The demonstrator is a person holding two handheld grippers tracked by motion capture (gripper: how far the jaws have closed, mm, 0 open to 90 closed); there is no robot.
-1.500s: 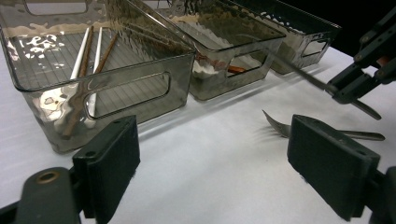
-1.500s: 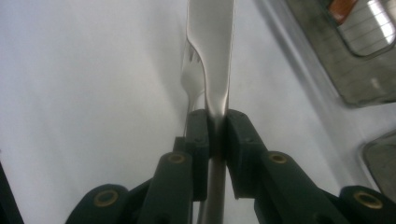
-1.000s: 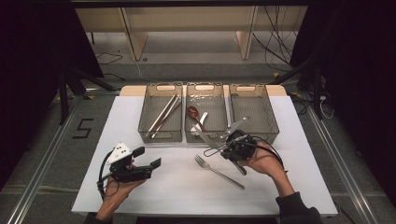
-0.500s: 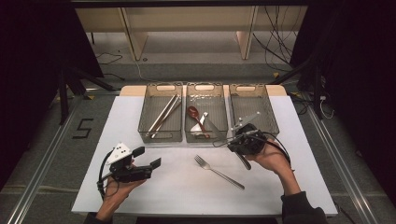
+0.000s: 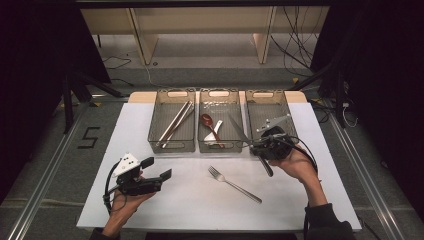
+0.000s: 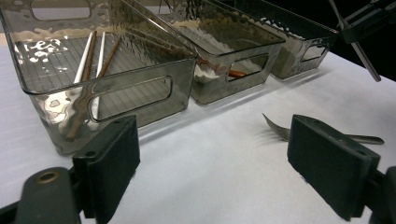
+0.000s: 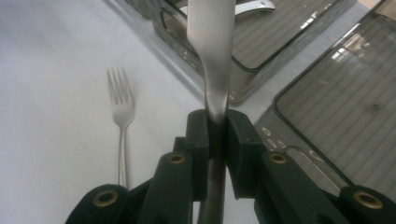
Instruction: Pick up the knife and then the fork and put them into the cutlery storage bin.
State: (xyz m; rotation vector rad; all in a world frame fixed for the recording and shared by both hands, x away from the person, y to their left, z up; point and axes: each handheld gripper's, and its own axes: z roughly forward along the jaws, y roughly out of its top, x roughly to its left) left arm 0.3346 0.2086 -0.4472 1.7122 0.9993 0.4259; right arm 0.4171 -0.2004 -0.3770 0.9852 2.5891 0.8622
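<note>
We find the left gripper (image 5: 159,169) at 8 o'clock on the white table (image 5: 190,200), its jaws standing wide apart with nothing between them. In the left gripper view its pads cut off the near end of the left bin (image 6: 107,79), and the rippled wall blurs the chopsticks (image 6: 88,60) inside. The middle bin (image 5: 218,125) holds a red spoon (image 5: 206,120) and a white spoon (image 5: 215,134); we cannot make out their lower ends behind its near wall. A fork (image 5: 234,184) lies flat at 6 o'clock, tines toward 10 o'clock, handle toward 4 o'clock; in the left gripper view a pad hides part of its neck. At 3 o'clock, the right gripper (image 5: 257,146) is clamped on a table knife (image 5: 239,131), at the near corner of the right bin (image 5: 267,107). The knife's long axis runs from 11 o'clock to 5 o'clock, blade over the middle bin's right edge. In the right gripper view the blade tip is cut off at the top.
</note>
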